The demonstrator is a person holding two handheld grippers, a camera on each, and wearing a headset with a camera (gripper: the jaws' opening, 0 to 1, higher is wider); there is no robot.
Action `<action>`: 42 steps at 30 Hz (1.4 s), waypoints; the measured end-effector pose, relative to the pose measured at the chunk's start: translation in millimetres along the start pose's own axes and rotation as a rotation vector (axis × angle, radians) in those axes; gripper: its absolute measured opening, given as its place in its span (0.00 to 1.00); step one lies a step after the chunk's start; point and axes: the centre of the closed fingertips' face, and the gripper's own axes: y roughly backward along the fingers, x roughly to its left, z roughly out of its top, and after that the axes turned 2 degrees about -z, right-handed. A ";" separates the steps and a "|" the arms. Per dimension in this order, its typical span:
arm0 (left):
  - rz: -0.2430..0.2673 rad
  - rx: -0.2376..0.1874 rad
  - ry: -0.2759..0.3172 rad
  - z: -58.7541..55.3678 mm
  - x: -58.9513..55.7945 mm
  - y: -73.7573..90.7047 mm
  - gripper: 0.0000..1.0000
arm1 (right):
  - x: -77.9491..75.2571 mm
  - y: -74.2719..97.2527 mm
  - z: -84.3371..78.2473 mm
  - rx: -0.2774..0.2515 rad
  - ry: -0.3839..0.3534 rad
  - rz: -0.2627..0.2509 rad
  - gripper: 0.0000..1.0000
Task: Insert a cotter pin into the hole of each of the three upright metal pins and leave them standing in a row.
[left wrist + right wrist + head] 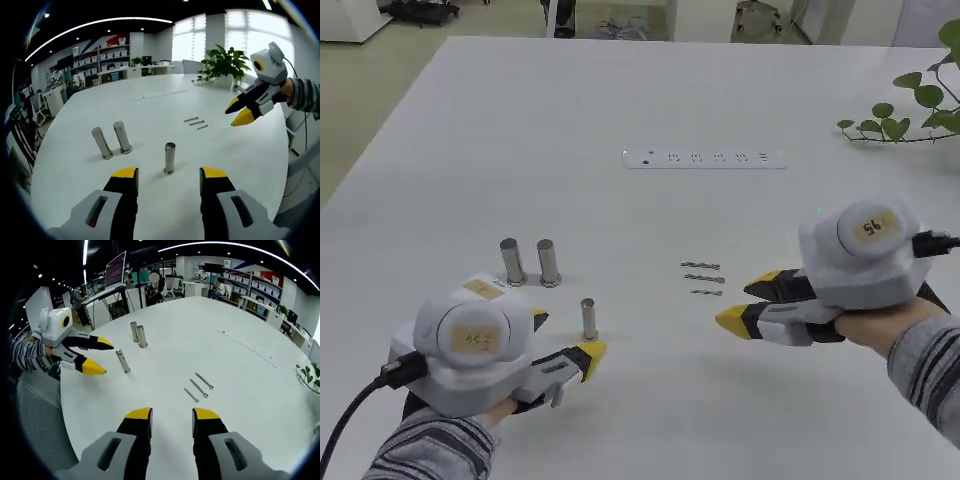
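Head view: the white desk [650, 110] is broad and mostly bare. Its left and far edges lie well away from both grippers. Open surface runs between the two grippers and on ahead of them to a power strip [704, 158] lying flat, well beyond. Plant sprigs [920, 105] reach over the desk far ahead of the right gripper, on its right side.

Left gripper [565, 335]: jaws wide apart, holding nothing, tips touching nothing. In the left gripper view the lone metal pin [170, 157] stands upright just ahead of the tips, in line with the gap between them. The paired metal pins [530, 262] stand upright close together, farther ahead and to this gripper's left.

Right gripper [740, 300]: jaws open about as wide, empty, tips touching nothing. Three cotter pins [704, 278] lie flat, side by side, just ahead of its tips, between it and the metal pins. No cotter pin is fitted yet.
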 end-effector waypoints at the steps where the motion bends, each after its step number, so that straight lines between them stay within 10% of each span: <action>1: 0.006 -0.005 0.004 -1.1 0.4 3.3 0.50 | -1.8 -3.9 -1.7 0.021 -0.003 -0.001 0.27; 16: 0.055 -0.032 0.001 -9.3 1.7 35.3 0.70 | -17.6 -40.2 3.3 0.135 0.156 0.055 0.14; 42: 0.079 -0.004 0.007 -17.4 7.2 44.7 0.68 | -35.5 -70.2 -3.6 0.303 0.266 0.083 0.00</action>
